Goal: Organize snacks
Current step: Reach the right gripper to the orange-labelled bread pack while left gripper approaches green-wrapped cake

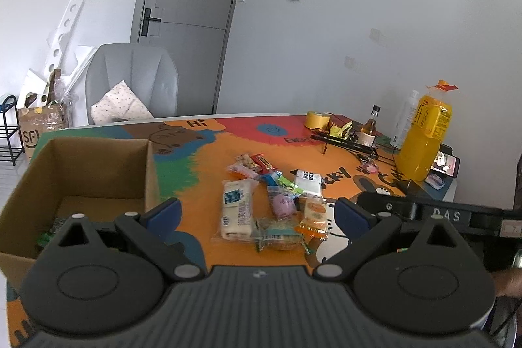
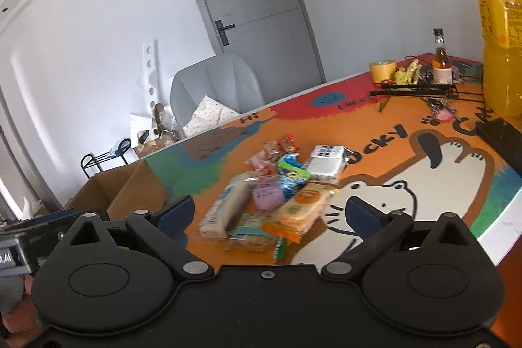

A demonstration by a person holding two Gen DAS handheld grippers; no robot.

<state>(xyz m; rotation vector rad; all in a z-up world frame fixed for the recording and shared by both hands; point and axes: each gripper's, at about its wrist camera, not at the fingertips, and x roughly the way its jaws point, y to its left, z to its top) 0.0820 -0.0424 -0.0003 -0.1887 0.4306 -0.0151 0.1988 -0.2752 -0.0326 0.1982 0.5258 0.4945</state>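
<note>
Mostly these are light, crinkly film packets, heaped in a loose snack pile (image 1: 274, 204) at the centre of the colourful surface (image 1: 208, 165), overlapping one another. They look slippery and soft-skinned; I judge the contents (wafers, cakes, candy) crush easily, so a gentle pinch across a packet's short width or on a sealed end seam should serve best.

Counting is rough because of the overlap: about ten packets. One long white bar (image 1: 237, 211) lies at 9 o'clock in the pile, one purple packet (image 1: 283, 205) at the middle, one orange cracker pack (image 2: 301, 206) at 4 o'clock, one white block with dark print (image 2: 326, 162) at 2 o'clock, one flat oat-coloured packet (image 1: 277, 237) at 6 o'clock, and several small red, pink, blue and green ones toward 12 o'clock.

One cardboard box (image 1: 98, 165) stands at 9 o'clock of the pile, just beside it, open-topped, with something green low inside.

Both claws, the left claw (image 1: 257, 211) and the right claw (image 2: 270, 211), hover near the pile's 6 o'clock edge, spread wide and holding nothing.

At 2 o'clock, well apart: one tall orange drink bottle (image 1: 424, 136), one small glass bottle (image 1: 368, 128), one yellow tape roll (image 1: 317, 119).
</note>
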